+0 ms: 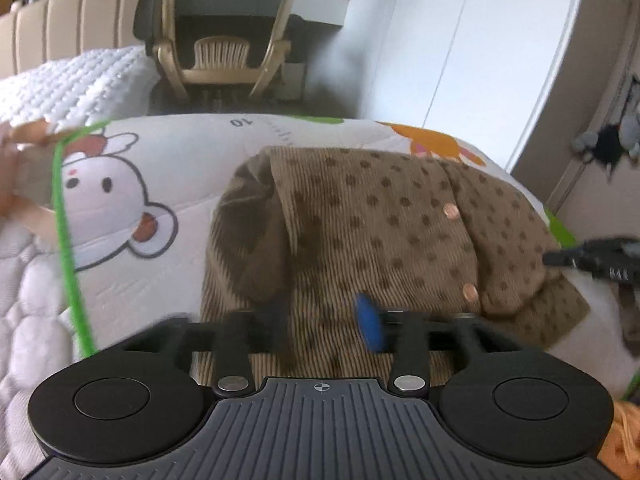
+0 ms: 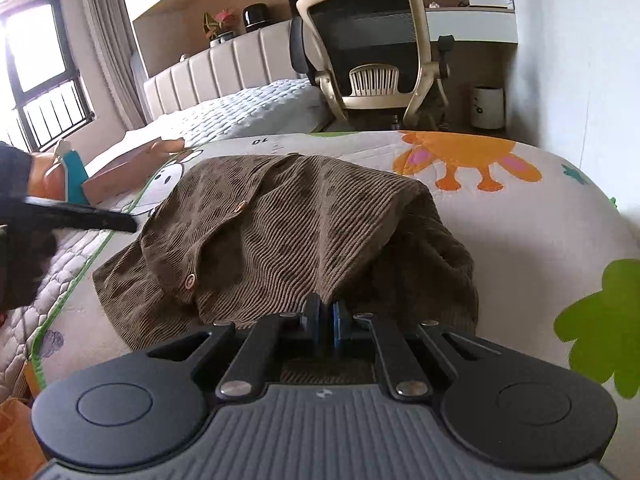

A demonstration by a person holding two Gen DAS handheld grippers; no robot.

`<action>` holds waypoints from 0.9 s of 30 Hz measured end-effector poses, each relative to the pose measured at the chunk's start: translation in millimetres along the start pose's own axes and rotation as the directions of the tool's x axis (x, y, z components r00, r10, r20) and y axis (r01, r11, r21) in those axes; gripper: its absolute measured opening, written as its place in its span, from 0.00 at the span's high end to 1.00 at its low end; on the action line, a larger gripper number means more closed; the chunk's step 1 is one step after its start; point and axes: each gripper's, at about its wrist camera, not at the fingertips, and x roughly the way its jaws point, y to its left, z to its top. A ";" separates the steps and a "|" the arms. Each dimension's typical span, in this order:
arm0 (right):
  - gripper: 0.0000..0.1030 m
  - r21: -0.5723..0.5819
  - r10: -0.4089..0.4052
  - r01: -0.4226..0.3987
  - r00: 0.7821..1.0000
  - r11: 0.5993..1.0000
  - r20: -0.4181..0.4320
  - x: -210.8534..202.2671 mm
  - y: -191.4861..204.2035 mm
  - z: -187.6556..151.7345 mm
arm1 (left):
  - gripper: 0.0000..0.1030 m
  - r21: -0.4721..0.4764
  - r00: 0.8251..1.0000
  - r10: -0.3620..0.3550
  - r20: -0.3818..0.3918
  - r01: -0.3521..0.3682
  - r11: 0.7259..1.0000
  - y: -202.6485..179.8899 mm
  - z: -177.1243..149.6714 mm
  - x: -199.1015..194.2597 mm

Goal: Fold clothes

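A: Where's the brown cardigan [image 2: 280, 232]?

B: Frame centre, heaped on the cartoon blanket [image 2: 520, 220].

A: Grippers?

B: Right gripper [image 2: 326, 322] is clamped on its near edge; left gripper [image 1: 324, 318] has jaws apart above the fabric.

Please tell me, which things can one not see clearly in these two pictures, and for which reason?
- Left wrist view: the left hand-held gripper is blurred, so contact between its fingers and the brown garment is unclear.
- Right wrist view: the right hand-held gripper has its jaws together at the garment's near hem; whether cloth is pinched is hidden.
- Right wrist view: the orange thing is cut off by the left edge.
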 end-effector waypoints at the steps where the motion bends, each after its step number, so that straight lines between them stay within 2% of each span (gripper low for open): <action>1: 0.89 0.003 -0.002 0.002 1.000 1.000 0.009 -0.5 -0.3 -0.9 | 0.48 -0.007 1.000 0.004 0.011 -0.004 1.000 3.4 4.2 8.9; 3: 0.70 0.006 -0.008 0.008 0.999 1.000 0.032 0.3 0.4 -2.6 | 0.47 -0.018 1.000 0.006 0.022 -0.005 1.000 9.0 12.4 27.3; 4: 0.53 0.009 -0.010 0.010 0.999 1.000 0.045 4.1 0.3 -1.4 | 0.46 -0.021 1.000 0.003 0.014 -0.003 1.000 9.0 13.4 34.4; 5: 0.45 0.013 -0.010 0.009 0.999 1.000 0.054 8.7 -0.5 -0.2 | 0.43 -0.024 1.000 0.001 0.007 0.000 1.000 9.0 14.4 41.4; 7: 0.45 0.027 -0.012 0.011 0.999 1.000 0.037 26.6 -5.7 2.1 | 0.36 -0.030 1.000 -0.005 -0.008 0.005 1.000 8.9 16.5 55.5; 9: 0.50 0.038 -0.012 0.012 1.000 0.999 0.013 47.9 -10.6 6.3 | 0.34 -0.037 1.000 -0.008 -0.022 0.007 0.999 8.3 18.1 68.4; 11: 0.72 0.034 -0.001 0.001 1.000 0.999 0.003 69.5 -13.8 18.2 | 0.38 -0.048 1.000 0.005 -0.027 -0.006 0.999 3.7 17.5 73.8; 12: 0.77 0.024 -0.002 0.002 1.000 1.000 0.009 78.8 -13.5 27.8 | 0.43 -0.047 1.000 0.016 -0.025 -0.017 0.999 1.2 17.9 74.8; 13: 0.84 0.010 -0.008 0.008 1.000 1.000 0.016 86.9 -12.0 38.1 | 0.55 -0.045 0.999 0.026 -0.023 -0.027 0.999 -1.1 19.1 76.0; 14: 0.86 -0.007 -0.025 0.025 0.999 1.000 0.026 95.2 -9.7 49.6 | 0.65 -0.050 0.999 0.034 -0.020 -0.035 0.998 -2.5 21.7 77.9; 17: 0.89 -0.061 -0.067 0.070 0.997 0.996 0.046 110.5 -5.3 73.9 | 0.78 -0.097 0.999 0.051 -0.009 -0.052 0.994 2.7 36.2 87.2; 20: 0.89 -0.070 -0.069 0.072 0.997 0.995 0.041 111.8 -7.5 80.1 | 0.82 -0.136 0.998 0.059 -0.002 -0.059 0.989 9.5 45.3 91.8; 24: 0.91 -0.068 -0.065 0.068 0.997 0.995 0.039 102.1 -8.8 74.2 | 0.86 -0.106 0.998 0.056 -0.016 -0.057 0.993 8.0 40.6 83.7; 27: 0.92 -0.072 -0.036 0.041 0.997 0.997 0.069 75.0 -2.1 75.5 | 0.91 -0.092 0.999 0.040 -0.010 -0.040 0.995 7.1 40.8 67.6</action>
